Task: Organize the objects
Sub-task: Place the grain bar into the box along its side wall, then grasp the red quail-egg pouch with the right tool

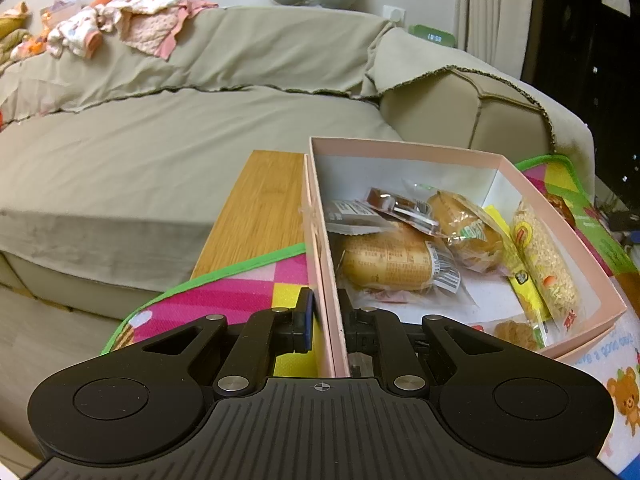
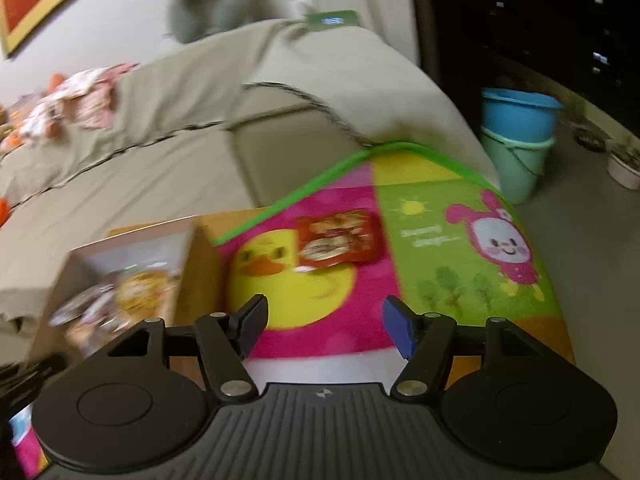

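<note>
A pink cardboard box (image 1: 568,236) stands on a colourful play mat (image 1: 224,296) and holds several wrapped snacks, among them a bread roll (image 1: 384,264) and a noodle pack (image 1: 544,256). My left gripper (image 1: 326,316) is shut on the box's near left wall, one finger outside, one inside. In the blurred right wrist view the box (image 2: 80,272) is at the left. A red snack packet (image 2: 340,236) lies on the mat (image 2: 460,248) ahead of my right gripper (image 2: 324,324), which is open and empty above the mat.
A beige covered sofa (image 1: 160,140) with baby clothes (image 1: 120,20) is behind. A wooden board (image 1: 260,204) lies under the mat. Two stacked buckets (image 2: 516,136) stand on the floor at the right.
</note>
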The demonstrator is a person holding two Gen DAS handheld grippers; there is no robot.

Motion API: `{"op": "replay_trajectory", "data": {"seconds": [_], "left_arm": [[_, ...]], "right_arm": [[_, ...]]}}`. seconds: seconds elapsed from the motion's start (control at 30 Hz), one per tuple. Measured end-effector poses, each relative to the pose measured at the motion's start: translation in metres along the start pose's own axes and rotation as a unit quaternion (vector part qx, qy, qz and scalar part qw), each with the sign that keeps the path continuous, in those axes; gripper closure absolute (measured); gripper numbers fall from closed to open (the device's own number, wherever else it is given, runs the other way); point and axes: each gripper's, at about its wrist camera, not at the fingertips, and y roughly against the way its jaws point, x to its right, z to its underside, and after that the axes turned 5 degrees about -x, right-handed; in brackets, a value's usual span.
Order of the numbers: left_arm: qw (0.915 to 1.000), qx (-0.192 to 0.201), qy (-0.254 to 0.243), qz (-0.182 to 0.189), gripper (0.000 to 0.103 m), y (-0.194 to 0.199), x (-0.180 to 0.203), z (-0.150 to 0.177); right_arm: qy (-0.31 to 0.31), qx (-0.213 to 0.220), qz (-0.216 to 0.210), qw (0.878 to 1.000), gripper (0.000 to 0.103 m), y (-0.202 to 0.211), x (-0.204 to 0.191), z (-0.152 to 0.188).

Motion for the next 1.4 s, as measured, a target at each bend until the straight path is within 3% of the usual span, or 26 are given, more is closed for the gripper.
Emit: {"op": "replay_trajectory", "data": {"seconds": [0.23,0.4,0.47,0.5,0.53,0.8,1.03,1.23,1.33,1.4], "left_arm": [[1.0,-0.002,-0.003,-0.002,0.09,0.0,0.001,0.0],[1.0,-0.004,-0.006,-0.003,0.09,0.001,0.002,0.001],[1.0,-0.004,-0.006,-0.003,0.09,0.001,0.002,0.001],[1.0,-0.004,-0.006,-0.003,0.09,0.001,0.002,0.001],[1.0,-0.004,-0.006,-0.003,0.09,0.001,0.002,0.001],[1.0,-0.003,-0.006,-0.004,0.09,0.001,0.002,0.001],[1.0,-0.003,-0.005,-0.004,0.09,0.001,0.001,0.001],[1.0,-0.003,-0.005,-0.003,0.09,0.001,0.001,0.001],[1.0,-0.003,-0.005,-0.003,0.09,0.001,0.001,0.001],[1.0,-0.003,-0.005,-0.003,0.09,0.001,0.001,0.001]], "right_arm": [[0.025,0.022,0.056,0.998,0.008,-0.071,-0.008,-0.022],[0.027,-0.004,0.068,0.997,0.007,-0.121,-0.011,-0.033],[0.023,-0.005,0.067,0.997,0.011,-0.127,-0.008,-0.034],[0.032,-0.004,0.065,0.997,0.024,-0.126,-0.009,-0.034],[0.042,-0.006,0.062,0.997,0.025,-0.124,-0.011,-0.034],[0.071,-0.03,0.018,0.997,0.025,-0.07,0.0,-0.008],[0.204,-0.053,-0.039,0.977,0.023,-0.004,0.0,0.049],[0.275,-0.034,0.039,0.96,0.017,0.022,0.005,0.077],[0.267,-0.025,0.098,0.958,0.016,0.026,0.016,0.08],[0.238,-0.023,0.121,0.963,0.016,0.027,0.027,0.077]]}}
